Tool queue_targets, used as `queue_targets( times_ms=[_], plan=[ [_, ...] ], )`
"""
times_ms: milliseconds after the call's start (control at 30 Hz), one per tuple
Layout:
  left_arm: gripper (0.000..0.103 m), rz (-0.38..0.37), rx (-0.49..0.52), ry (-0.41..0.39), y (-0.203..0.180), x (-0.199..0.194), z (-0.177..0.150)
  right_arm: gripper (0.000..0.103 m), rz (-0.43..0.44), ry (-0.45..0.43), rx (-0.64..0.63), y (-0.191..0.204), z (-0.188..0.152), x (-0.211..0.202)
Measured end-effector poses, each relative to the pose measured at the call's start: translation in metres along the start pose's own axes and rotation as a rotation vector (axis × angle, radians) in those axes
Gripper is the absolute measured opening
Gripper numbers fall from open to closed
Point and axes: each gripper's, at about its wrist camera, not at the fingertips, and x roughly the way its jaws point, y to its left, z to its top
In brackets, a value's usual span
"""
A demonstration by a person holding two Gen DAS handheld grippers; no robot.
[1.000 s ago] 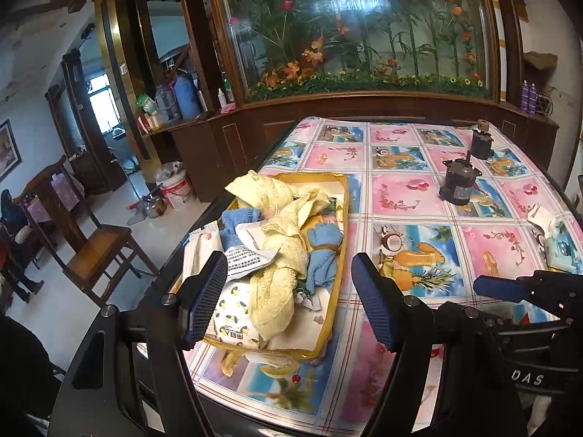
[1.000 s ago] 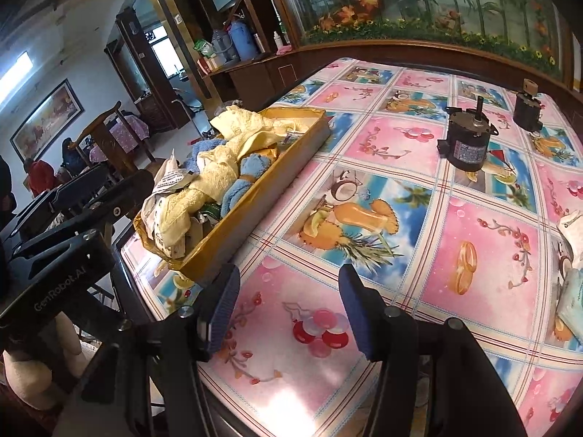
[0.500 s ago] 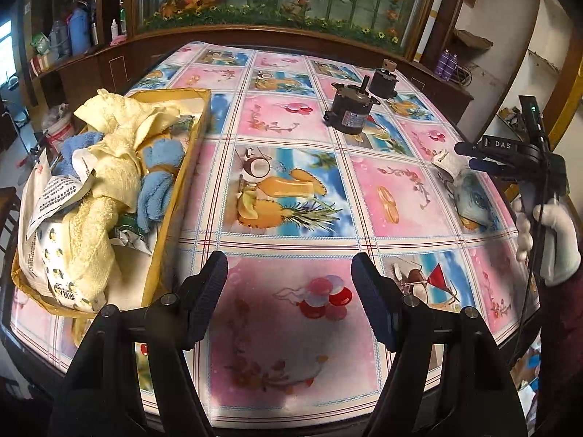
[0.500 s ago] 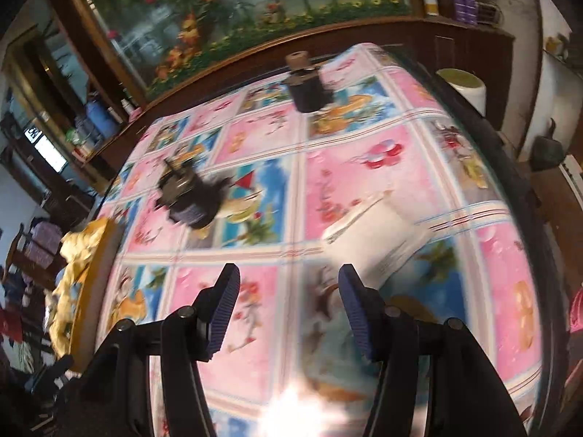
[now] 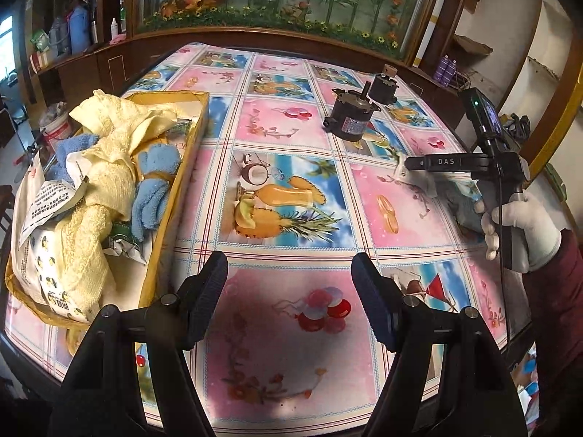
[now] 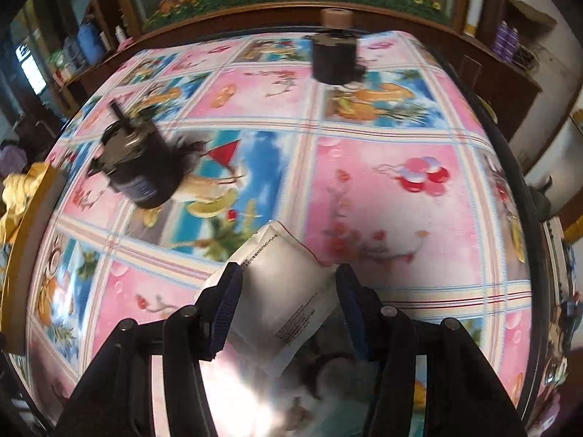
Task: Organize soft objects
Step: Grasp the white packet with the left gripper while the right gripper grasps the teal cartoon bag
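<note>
Left wrist view: left gripper [image 5: 289, 291] hovers over the pink tablecloth [image 5: 277, 346] near the front edge, jaws spread wide, nothing between them. Yellow tray [image 5: 171, 196] sits at the left side of the table, piled with yellow towels [image 5: 105, 182], blue cloths [image 5: 155, 189], and printed paper packets [image 5: 47, 200]. Two black motors stand on the far right part of the cloth: bigger one [image 5: 349, 120] nearer, smaller one [image 5: 382, 87] just behind it. Right gripper [image 5: 411, 163] shows at the right edge, held by a white-gloved hand [image 5: 521, 229], its tip over a white packet [image 5: 419, 178] lying on the cloth.

Right wrist view, blurry: right gripper [image 6: 288, 302] is parted, its fingers on either side of the white packet [image 6: 284, 291], which lies tilted on the tablecloth [image 6: 400, 218]. Cannot tell if the pads touch it; not clamped. Something pale and blurred lies under the packet's near end, can't identify. Bigger motor [image 6: 142, 167] sits left of the packet, well apart; smaller motor [image 6: 333, 54] far back. Tray edge [image 6: 32, 225] and yellow towel [image 6: 14, 196] show at the far left. Open cloth between packet and tray apart from the bigger motor.
</note>
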Motion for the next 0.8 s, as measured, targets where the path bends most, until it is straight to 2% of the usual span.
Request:
queue_targets(
  times_ms=[100, 167, 233, 300, 333, 400, 467, 567, 667, 800],
  plan=[
    [0.071, -0.004, -0.003, 0.001, -0.001, -0.001, 0.000, 0.054, 0.088, 0.032, -0.095, 0.039, -0.010, -0.002],
    [0.071, -0.015, -0.003, 0.009, -0.001, -0.001, 0.001, 0.054, 0.203, 0.066, -0.103, 0.053, -0.021, -0.009],
    [0.071, -0.028, -0.001, 0.020, -0.002, 0.000, 0.000, 0.054, 0.328, 0.033, -0.009, 0.041, -0.026, -0.029],
    [0.071, -0.042, 0.003, 0.030, -0.003, 0.002, 0.000, 0.055, 0.365, -0.028, 0.092, 0.014, -0.032, -0.053],
    [0.071, -0.049, 0.004, 0.034, -0.004, 0.003, 0.001, 0.056, 0.339, -0.058, 0.117, 0.000, -0.037, -0.064],
    [0.071, -0.068, 0.000, 0.046, -0.005, 0.008, 0.003, 0.062, 0.231, -0.101, 0.133, -0.026, -0.049, -0.085],
    [0.071, -0.101, -0.011, 0.069, -0.009, 0.016, 0.008, 0.067, 0.140, -0.096, 0.158, -0.051, -0.058, -0.090],
    [0.071, -0.156, -0.002, 0.086, -0.021, 0.028, 0.019, 0.069, 0.061, -0.060, 0.207, -0.083, -0.069, -0.087],
    [0.071, -0.151, 0.053, 0.085, -0.040, 0.044, 0.029, 0.069, 0.017, -0.056, 0.232, -0.099, -0.072, -0.079],
    [0.071, -0.146, 0.141, 0.108, -0.068, 0.071, 0.041, 0.069, 0.049, -0.032, 0.227, -0.098, -0.073, -0.068]
  ],
)
